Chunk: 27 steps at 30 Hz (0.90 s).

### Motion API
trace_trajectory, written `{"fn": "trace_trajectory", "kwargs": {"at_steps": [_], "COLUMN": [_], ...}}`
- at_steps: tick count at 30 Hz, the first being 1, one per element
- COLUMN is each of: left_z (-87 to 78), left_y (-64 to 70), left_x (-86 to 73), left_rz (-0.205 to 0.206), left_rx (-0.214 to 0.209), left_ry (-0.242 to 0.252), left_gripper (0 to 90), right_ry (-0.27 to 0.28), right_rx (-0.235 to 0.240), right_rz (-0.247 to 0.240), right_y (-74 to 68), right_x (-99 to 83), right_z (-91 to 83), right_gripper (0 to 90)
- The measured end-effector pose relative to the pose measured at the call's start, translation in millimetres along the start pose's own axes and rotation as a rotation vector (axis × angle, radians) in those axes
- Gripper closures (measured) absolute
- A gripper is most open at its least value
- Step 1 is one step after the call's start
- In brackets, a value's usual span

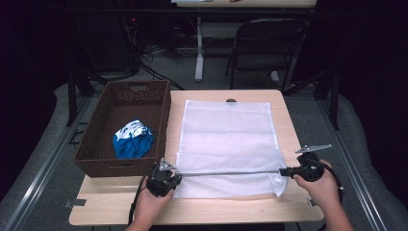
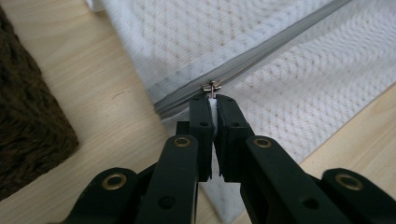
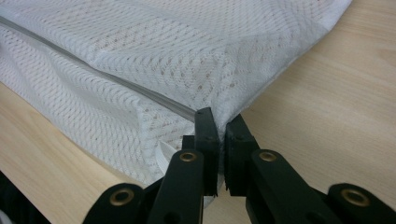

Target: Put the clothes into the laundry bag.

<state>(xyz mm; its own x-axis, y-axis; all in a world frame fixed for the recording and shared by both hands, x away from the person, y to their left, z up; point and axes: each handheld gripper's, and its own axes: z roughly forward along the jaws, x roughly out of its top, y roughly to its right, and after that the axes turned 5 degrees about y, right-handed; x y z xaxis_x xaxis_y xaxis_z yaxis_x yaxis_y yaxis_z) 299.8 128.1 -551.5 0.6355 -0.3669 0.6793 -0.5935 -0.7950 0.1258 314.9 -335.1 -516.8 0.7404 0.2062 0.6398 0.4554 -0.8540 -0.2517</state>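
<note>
While the right tool (image 1: 285,171) pinches the bag (image 1: 226,139) corner at 4 o'clock to brace it, the left tool (image 1: 177,178) grips the zipper pull (image 2: 211,88) at 8 o'clock. Held taut this way, the zipper (image 1: 226,173) should slide freely.

Bright, evenly lit table (image 1: 298,202), dark surroundings; soft close-up blur, faint shadows.
</note>
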Motion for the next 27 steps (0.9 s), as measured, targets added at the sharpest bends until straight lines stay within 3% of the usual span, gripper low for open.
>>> {"fn": "trace_trajectory", "kwargs": {"at_steps": [9,15,27], "left_z": [-2.6,-4.9,-6.3], "left_y": [-1.5,-6.6,-7.1], "left_x": [-2.7,-5.7,-13.6], "left_rz": [0.002,-0.009,-0.023], "left_rx": [0.005,0.016,-0.013], "left_ry": [-0.008,-0.014,-0.034], "left_gripper": [86.8,86.8,86.8], "right_ry": [-0.001,-0.001,-0.023], "right_rx": [0.000,-0.024,-0.026], "right_rz": [0.000,0.009,0.023], "right_y": [0.4,4.2,7.7], "right_x": [-0.6,-1.6,-4.5], "right_z": [1.2,-0.8,3.1], "right_gripper": [86.0,86.1,86.1]}}
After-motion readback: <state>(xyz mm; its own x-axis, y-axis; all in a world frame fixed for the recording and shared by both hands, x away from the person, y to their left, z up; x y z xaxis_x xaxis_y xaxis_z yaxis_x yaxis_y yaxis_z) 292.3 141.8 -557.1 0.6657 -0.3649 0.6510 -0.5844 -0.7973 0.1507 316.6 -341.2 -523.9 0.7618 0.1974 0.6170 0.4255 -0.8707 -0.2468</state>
